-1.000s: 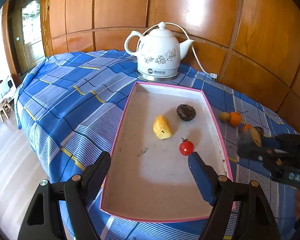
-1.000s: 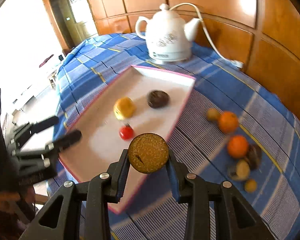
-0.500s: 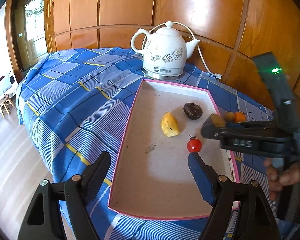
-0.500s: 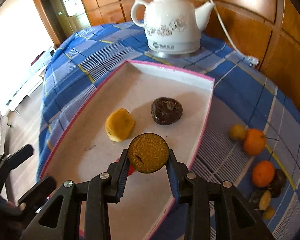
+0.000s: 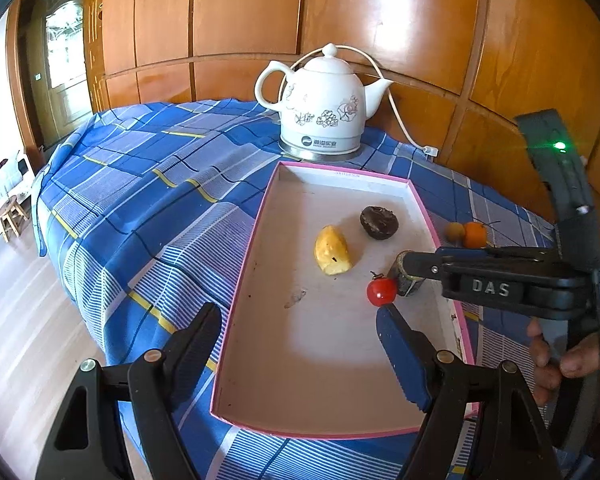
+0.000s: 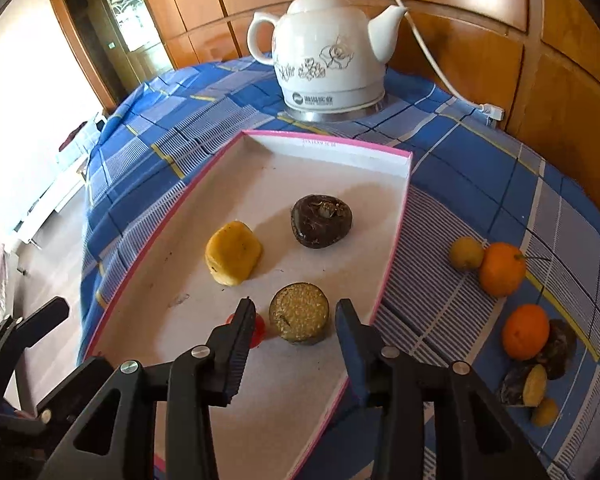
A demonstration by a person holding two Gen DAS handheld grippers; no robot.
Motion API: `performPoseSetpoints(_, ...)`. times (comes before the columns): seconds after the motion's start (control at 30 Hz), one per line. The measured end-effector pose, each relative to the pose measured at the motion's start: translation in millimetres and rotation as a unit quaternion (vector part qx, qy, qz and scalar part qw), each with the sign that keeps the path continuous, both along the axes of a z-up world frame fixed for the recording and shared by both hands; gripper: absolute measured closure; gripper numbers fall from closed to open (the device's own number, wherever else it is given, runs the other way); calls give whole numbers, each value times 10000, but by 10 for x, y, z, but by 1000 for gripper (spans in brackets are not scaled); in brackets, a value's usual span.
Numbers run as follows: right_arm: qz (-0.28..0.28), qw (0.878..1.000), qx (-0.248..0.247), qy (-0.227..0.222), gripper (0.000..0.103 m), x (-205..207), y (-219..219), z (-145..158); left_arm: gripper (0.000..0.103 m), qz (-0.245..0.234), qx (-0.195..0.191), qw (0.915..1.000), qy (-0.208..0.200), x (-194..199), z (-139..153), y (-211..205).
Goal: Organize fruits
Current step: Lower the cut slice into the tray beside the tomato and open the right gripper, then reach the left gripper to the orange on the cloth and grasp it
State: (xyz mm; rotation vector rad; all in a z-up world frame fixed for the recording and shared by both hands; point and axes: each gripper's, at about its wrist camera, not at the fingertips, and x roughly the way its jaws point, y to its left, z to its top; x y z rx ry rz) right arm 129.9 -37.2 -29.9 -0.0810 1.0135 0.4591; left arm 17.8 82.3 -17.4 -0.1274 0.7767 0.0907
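A pink-rimmed white tray (image 5: 320, 360) (image 6: 340, 176) lies on the blue checked cloth. A yellow fruit chunk (image 5: 332, 250) (image 6: 232, 252), a dark wrinkled fruit (image 5: 379, 222) (image 6: 321, 221) and a cherry tomato (image 5: 381, 291) (image 6: 260, 326) lie in it. A round cut fruit piece (image 6: 299, 314) (image 5: 410, 284) stands on the tray floor beside the tomato. My right gripper (image 6: 295, 304) (image 5: 404, 268) straddles it with its jaws opening, and a gap shows on both sides. My left gripper (image 5: 299, 312) (image 6: 32, 320) hangs open over the tray's near end, holding nothing.
A white electric kettle (image 5: 320, 112) (image 6: 328, 60) with its cord stands behind the tray. Two oranges (image 6: 502, 268) (image 6: 526, 332), a small yellow fruit (image 6: 466, 253) and dark cut pieces (image 6: 556, 344) lie on the cloth to the right. A person's hand (image 5: 560, 360) grips the right tool.
My right gripper has come in over the tray and sunk. It has let go of the round cut piece, which now rests on the tray. The left gripper has stayed put.
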Motion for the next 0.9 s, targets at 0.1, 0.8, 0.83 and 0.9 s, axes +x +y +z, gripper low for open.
performPoseSetpoints(0.1, -42, 9999, 42, -93, 61, -89, -77, 64, 23, -14, -1, 10000, -5, -8, 10, -19)
performPoseSetpoints(0.8, -416, 9980, -76, -471, 61, -460, -810, 309, 23, -321, 153, 9994, 26, -6, 32, -264)
performPoseSetpoints(0.83, -449, 9978, -97, -484, 61, -472, -857, 317, 23, -342, 168, 9993, 24, -6, 35, -277)
performPoseSetpoints(0.9, -518, 9973, -138, -494, 61, -483, -960, 332, 23, -383, 197, 9991, 26, -6, 34, -304)
